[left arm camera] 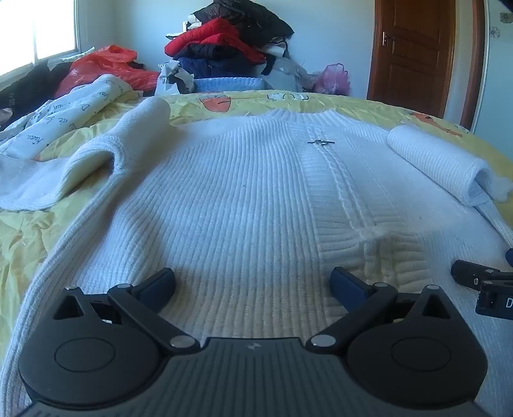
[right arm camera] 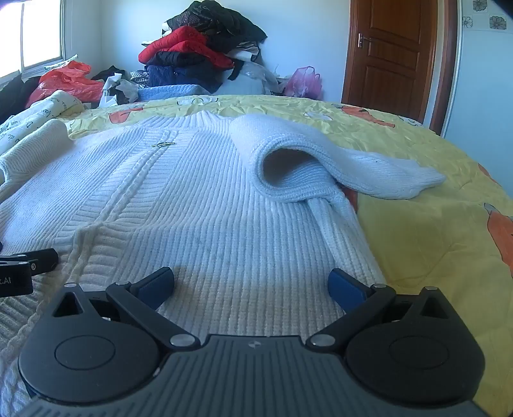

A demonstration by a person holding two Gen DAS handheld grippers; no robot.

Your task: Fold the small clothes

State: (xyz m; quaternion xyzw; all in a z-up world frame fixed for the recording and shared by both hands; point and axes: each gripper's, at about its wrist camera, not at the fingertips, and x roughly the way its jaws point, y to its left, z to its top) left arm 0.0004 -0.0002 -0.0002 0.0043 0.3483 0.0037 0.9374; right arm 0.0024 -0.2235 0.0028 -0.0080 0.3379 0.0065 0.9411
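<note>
The left gripper (left arm camera: 253, 282) tilts downward, its blue-padded fingers (left arm camera: 158, 284) spread wide with nothing between them. The right gripper (right arm camera: 251, 282), just beside it, tilts down likewise, jaws equally wide and empty.

Bright window (left arm camera: 48, 29), pale walls (left arm camera: 336, 41), brown wooden door (left arm camera: 413, 54).

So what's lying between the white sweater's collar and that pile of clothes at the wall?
In both wrist views, only yellow printed bedcover and a folded light-blue knit separate the white sweater from the clothes pile.
</note>
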